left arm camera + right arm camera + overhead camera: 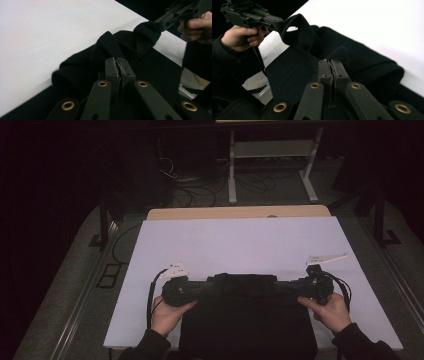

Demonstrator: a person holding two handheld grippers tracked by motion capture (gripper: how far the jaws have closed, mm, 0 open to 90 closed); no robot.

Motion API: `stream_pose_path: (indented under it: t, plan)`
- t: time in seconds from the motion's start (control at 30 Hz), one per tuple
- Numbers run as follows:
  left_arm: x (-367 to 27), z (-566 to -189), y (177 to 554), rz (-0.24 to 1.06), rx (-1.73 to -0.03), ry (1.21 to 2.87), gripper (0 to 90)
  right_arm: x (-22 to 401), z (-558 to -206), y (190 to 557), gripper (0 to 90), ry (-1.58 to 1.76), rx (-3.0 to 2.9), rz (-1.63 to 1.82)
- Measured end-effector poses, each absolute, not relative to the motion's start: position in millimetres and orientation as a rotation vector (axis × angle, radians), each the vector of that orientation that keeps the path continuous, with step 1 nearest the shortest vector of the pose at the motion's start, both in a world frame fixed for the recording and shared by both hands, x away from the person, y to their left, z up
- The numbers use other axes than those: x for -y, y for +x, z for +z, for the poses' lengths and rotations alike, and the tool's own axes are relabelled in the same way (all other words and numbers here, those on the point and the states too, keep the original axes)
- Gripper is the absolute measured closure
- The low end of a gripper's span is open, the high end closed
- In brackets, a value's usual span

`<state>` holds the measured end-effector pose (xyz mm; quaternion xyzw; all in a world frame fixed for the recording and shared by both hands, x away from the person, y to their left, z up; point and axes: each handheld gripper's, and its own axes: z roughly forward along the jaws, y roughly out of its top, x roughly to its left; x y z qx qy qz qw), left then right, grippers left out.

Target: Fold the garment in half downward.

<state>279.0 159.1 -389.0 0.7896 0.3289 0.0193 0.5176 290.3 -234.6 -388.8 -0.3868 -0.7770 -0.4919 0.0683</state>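
You hold a black fabric bag (248, 320) flat at the near edge of the white counter (240, 240), between your two hands. Your left gripper (200, 289) has its jaws clamped tight on the cloth at the bag's top left corner, and your right gripper (295, 286) is clamped the same way on the top right corner. A woven strap (110, 48) lies folded along the top edge between them.
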Motion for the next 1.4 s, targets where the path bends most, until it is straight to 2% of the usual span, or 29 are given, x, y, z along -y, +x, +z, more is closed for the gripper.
stream_pose_path:
  t: [0.93,1.4]
  plan:
    - [-167.3,-407.5,238.6,-0.065,-0.77,1.993,86.8,237.5,-407.9,252.7,86.4,-1.122,2.312,-1.325]
    - [-167.7,-414.6,230.6,-0.092,-0.771,2.032,86.6,237.5,-414.1,242.0,86.2,-1.101,2.33,-1.271]
